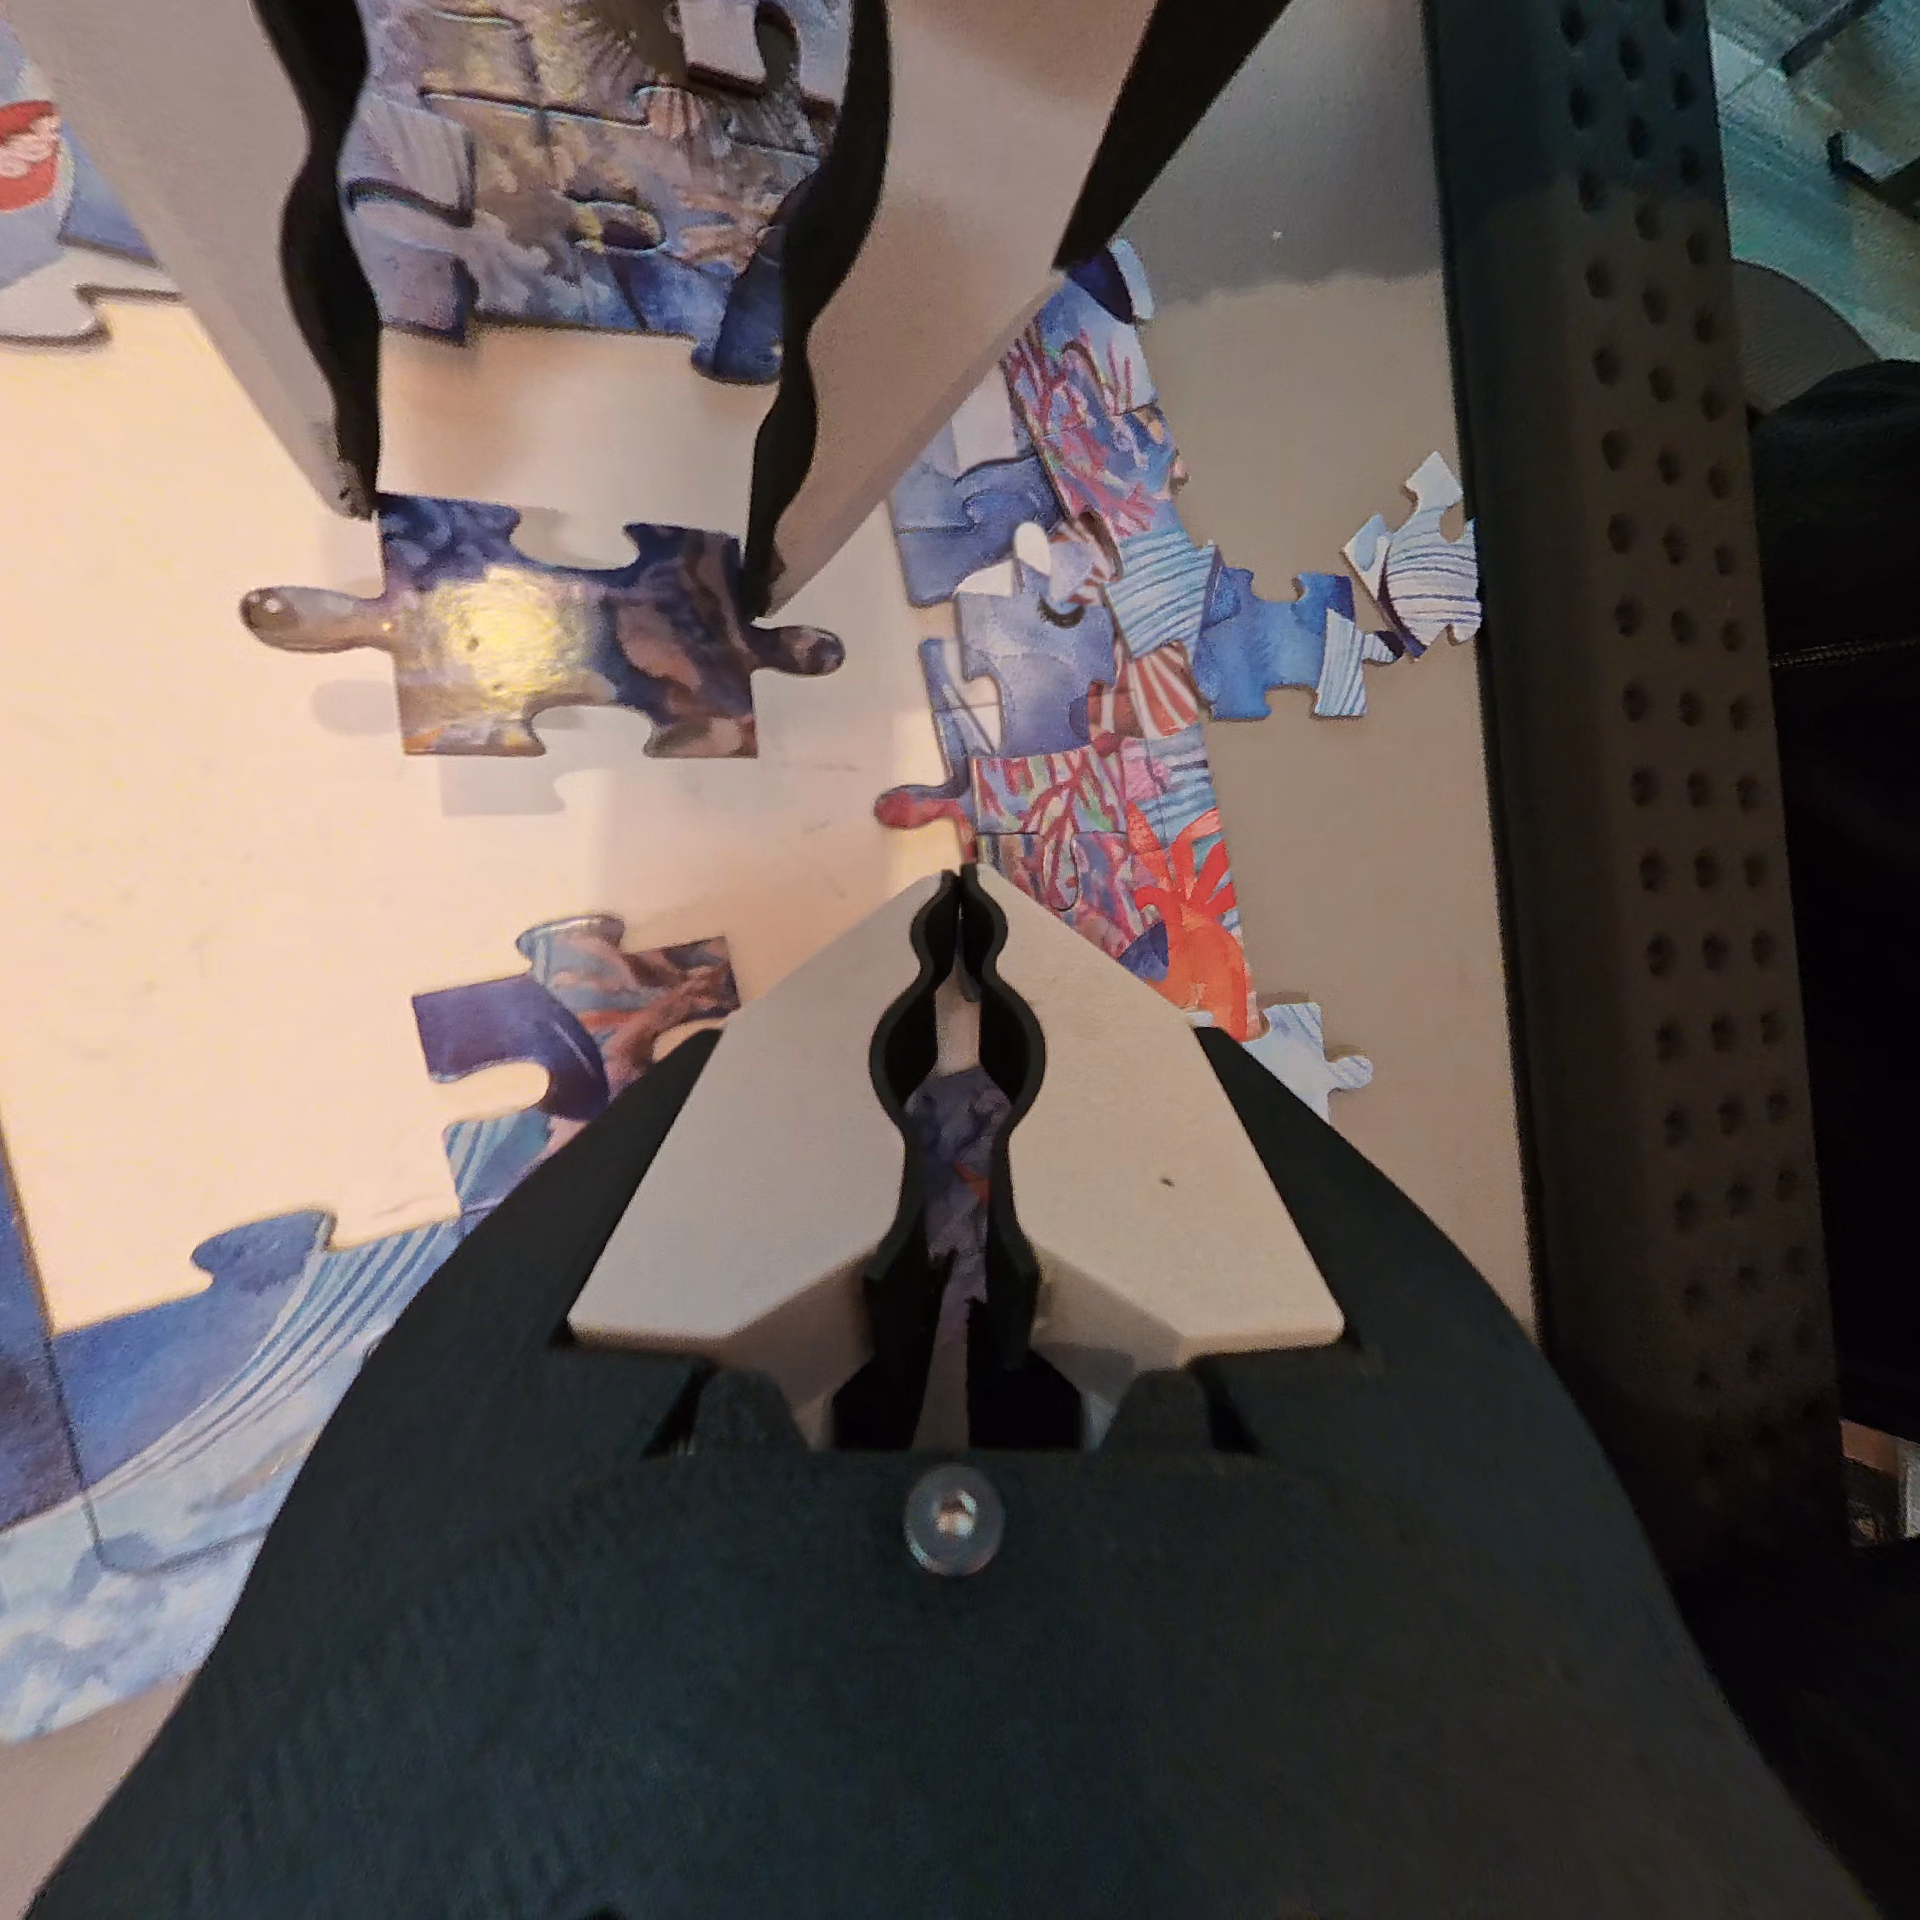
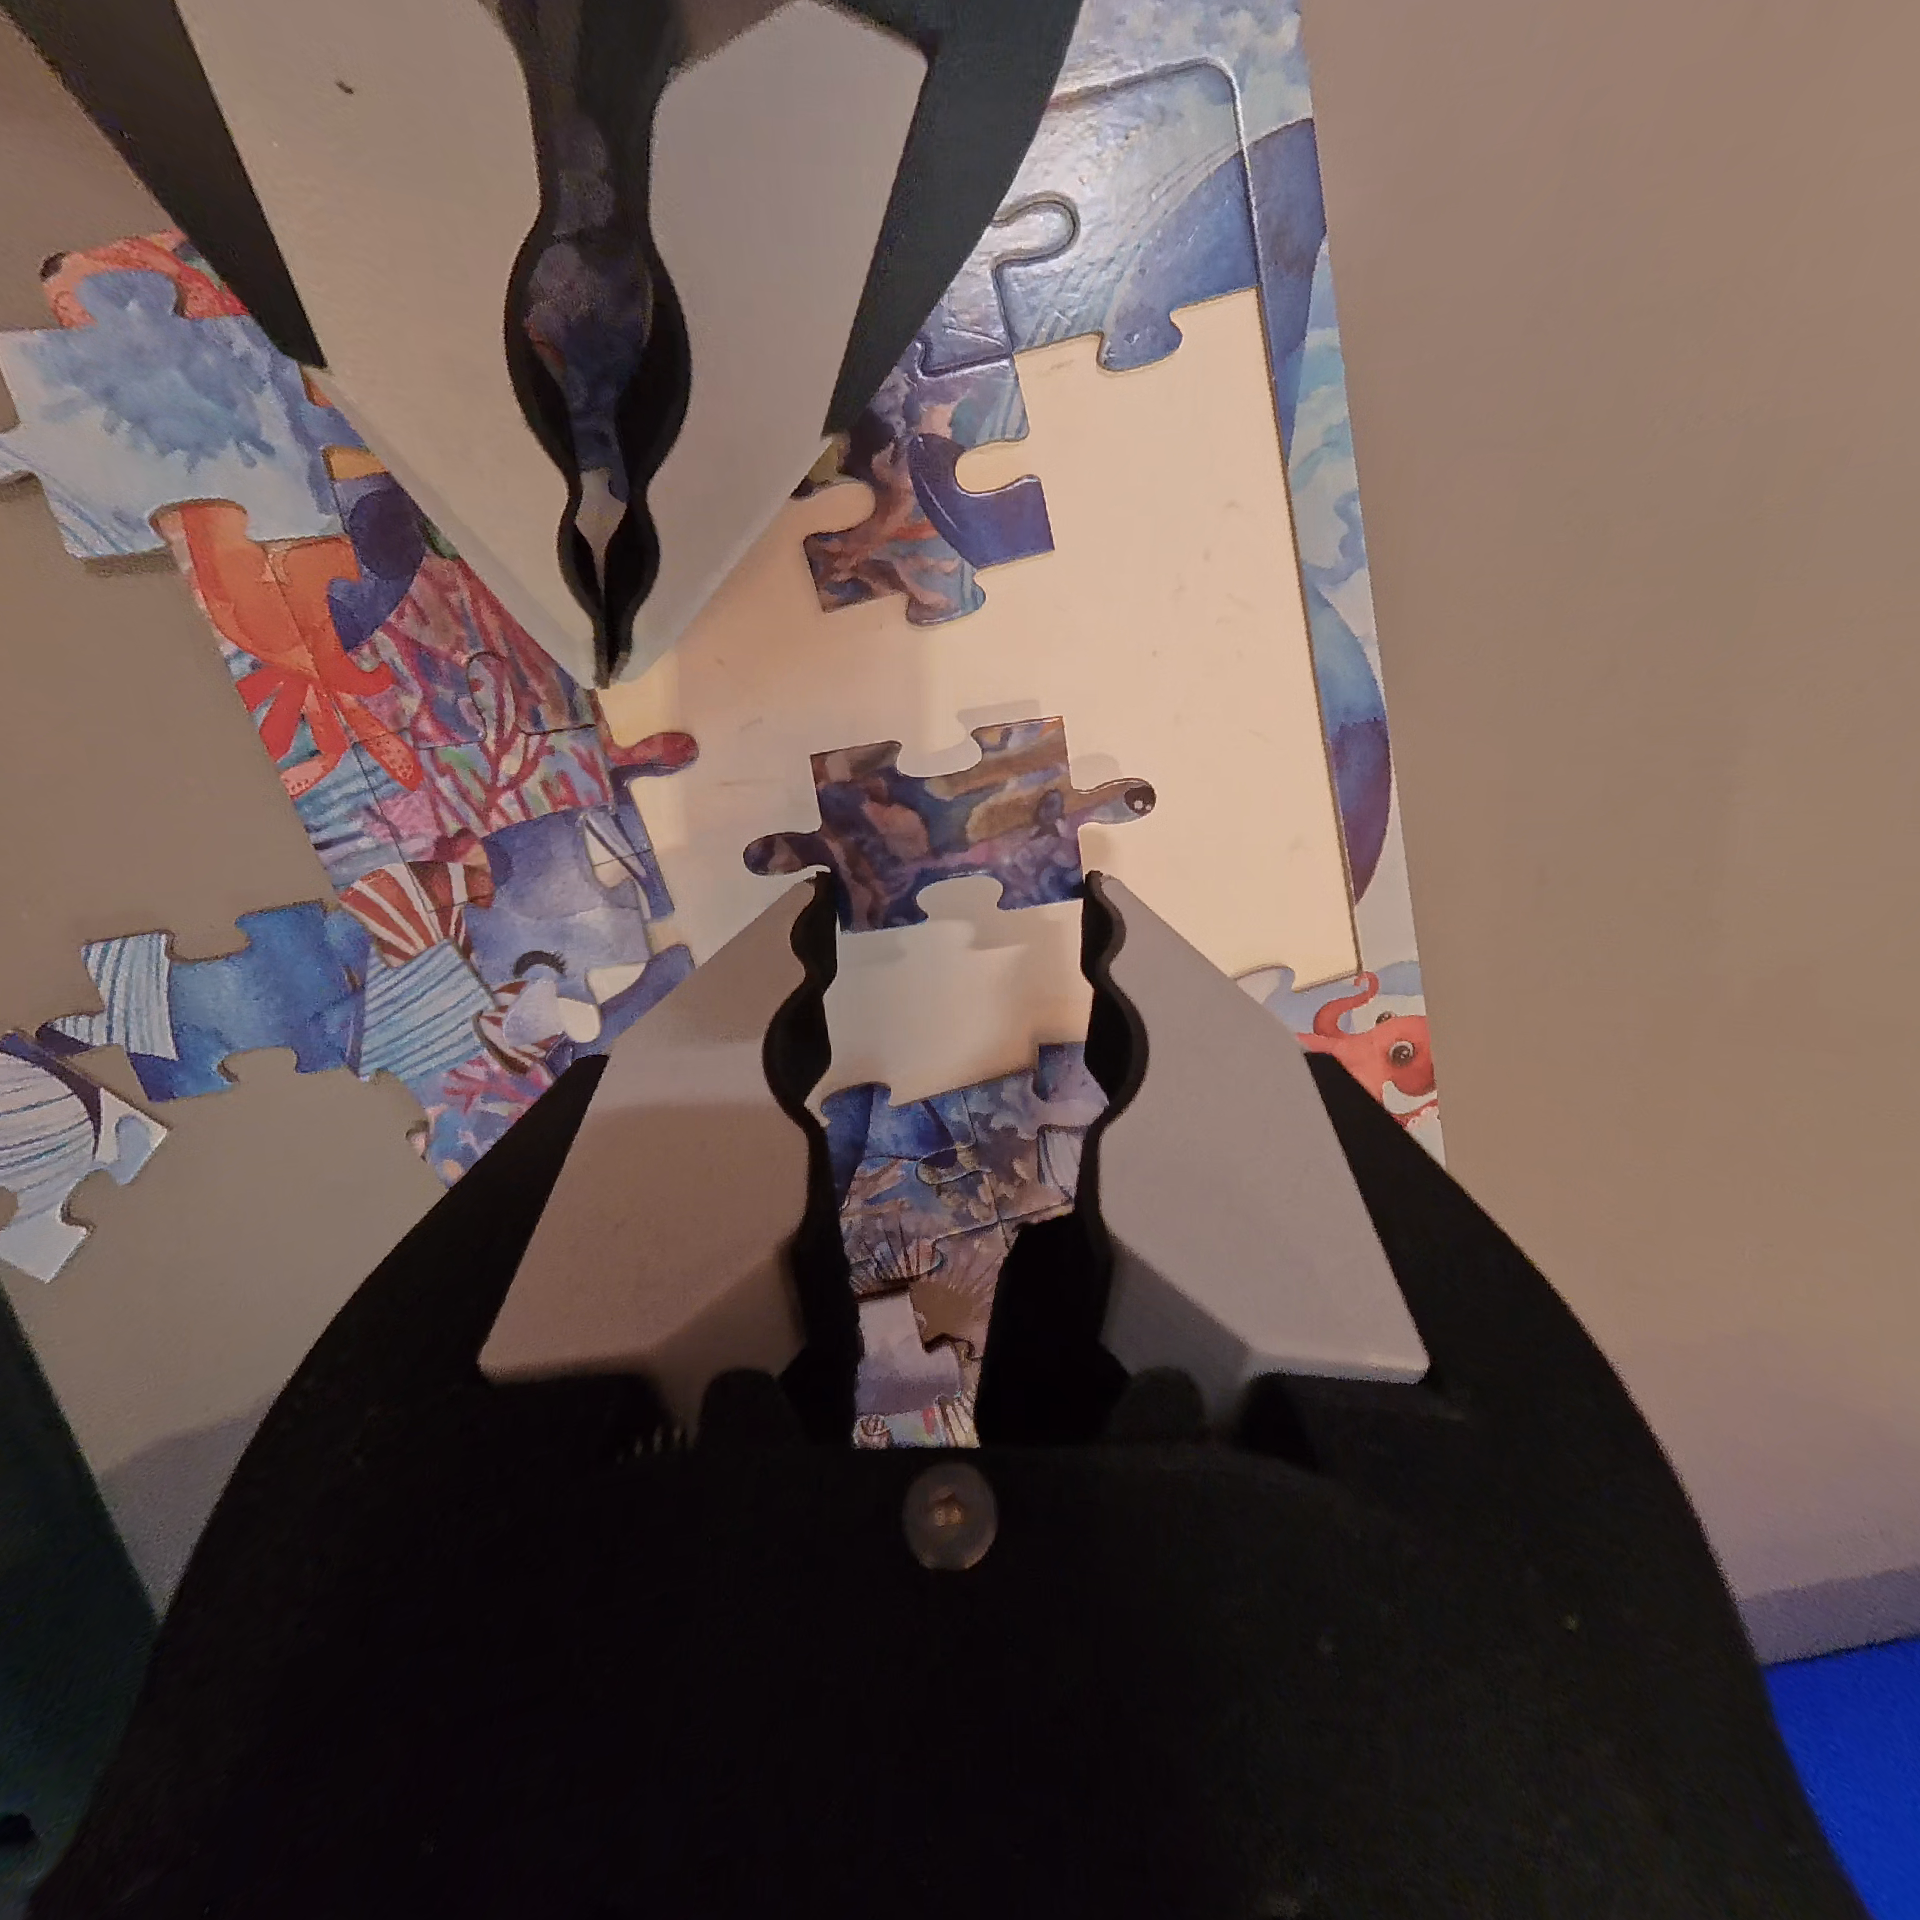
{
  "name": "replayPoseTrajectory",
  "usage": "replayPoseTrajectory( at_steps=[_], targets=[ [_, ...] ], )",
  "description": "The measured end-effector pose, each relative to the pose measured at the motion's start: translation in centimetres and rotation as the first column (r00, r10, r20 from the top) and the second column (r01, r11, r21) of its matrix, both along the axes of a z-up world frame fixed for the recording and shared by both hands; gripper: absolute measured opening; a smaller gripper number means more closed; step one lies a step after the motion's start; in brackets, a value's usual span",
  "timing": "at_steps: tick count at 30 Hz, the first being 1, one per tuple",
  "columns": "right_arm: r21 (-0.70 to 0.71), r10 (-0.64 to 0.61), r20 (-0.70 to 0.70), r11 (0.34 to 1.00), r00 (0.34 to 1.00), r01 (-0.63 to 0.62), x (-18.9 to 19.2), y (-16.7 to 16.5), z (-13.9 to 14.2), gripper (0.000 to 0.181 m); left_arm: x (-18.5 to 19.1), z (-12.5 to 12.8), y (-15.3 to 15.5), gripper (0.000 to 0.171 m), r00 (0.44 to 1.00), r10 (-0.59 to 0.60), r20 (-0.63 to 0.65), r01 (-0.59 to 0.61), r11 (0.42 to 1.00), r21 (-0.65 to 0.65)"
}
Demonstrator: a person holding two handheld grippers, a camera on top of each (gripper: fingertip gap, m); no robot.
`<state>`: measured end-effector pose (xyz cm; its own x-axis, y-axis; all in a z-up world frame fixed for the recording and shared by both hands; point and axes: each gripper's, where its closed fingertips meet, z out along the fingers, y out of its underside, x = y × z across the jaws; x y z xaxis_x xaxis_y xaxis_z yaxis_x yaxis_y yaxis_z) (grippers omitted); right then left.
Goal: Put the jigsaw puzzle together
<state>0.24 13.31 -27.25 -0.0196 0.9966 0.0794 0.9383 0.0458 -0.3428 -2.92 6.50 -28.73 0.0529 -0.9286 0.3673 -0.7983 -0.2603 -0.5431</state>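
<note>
A puzzle tray (image 1: 208,831) with a cream floor and a blue printed frame (image 2: 1340,727) lies on the table. A loose blue-purple piece (image 1: 571,623) (image 2: 935,821) lies in its middle. My right gripper (image 2: 956,883) is open, with one fingertip at each near corner of that piece; it also enters the left wrist view from the top (image 1: 561,545). My left gripper (image 1: 958,883) is shut on a dark blue-purple piece (image 1: 956,1143), seen edge-on between the fingers (image 2: 582,312). It hovers at the tray's edge. Another loose piece (image 1: 582,1018) (image 2: 925,520) lies in the tray.
A cluster of joined and loose coral and striped-fish pieces (image 1: 1091,675) (image 2: 416,779) lies on the grey table beside the tray. A joined section (image 1: 571,208) (image 2: 956,1164) sits in the tray under my right gripper. A black perforated post (image 1: 1621,727) stands along the table. The black perforated post (image 1: 1621,727) is about equally far from each gripper, around 20 cm.
</note>
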Motion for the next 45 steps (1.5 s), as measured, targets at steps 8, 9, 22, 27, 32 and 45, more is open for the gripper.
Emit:
replayPoseTrajectory(
  at_steps=[8,9,22,27,32,45],
  targets=[
    [0.006,0.000,-0.006,1.000,1.000,0.000,0.3,0.0,0.1,0.046,0.5,0.4,0.0,0.000,0.999,-0.002,0.032,0.002,1.000,0.004],
    [0.006,0.000,-0.008,1.000,1.000,0.000,0.3,0.0,0.1,0.046,0.3,0.6,0.6,0.002,0.999,0.024,0.039,-0.024,1.000,0.017],
    [-0.028,0.068,-0.029,0.997,0.997,-0.069,-2.1,-2.1,-0.1,0.045,-4.7,0.4,7.0,0.007,0.949,0.314,-0.003,-0.310,0.938,0.158],
    [-0.019,0.052,-0.009,0.998,0.999,-0.052,-1.6,-1.6,-0.5,0.045,-5.3,0.3,7.5,0.006,0.942,0.337,-0.018,-0.328,0.928,0.178],
    [-0.009,0.047,0.003,0.999,0.999,-0.047,-1.4,-1.3,-0.5,0.045,-5.4,0.3,7.7,0.005,0.940,0.342,-0.018,-0.333,0.925,0.182],
    [0.103,-0.110,-0.212,0.986,0.971,0.134,-2.8,2.4,2.6,0.046,-3.5,5.2,9.0,0.024,0.861,0.404,0.308,-0.427,0.904,0.009]
  ],
)
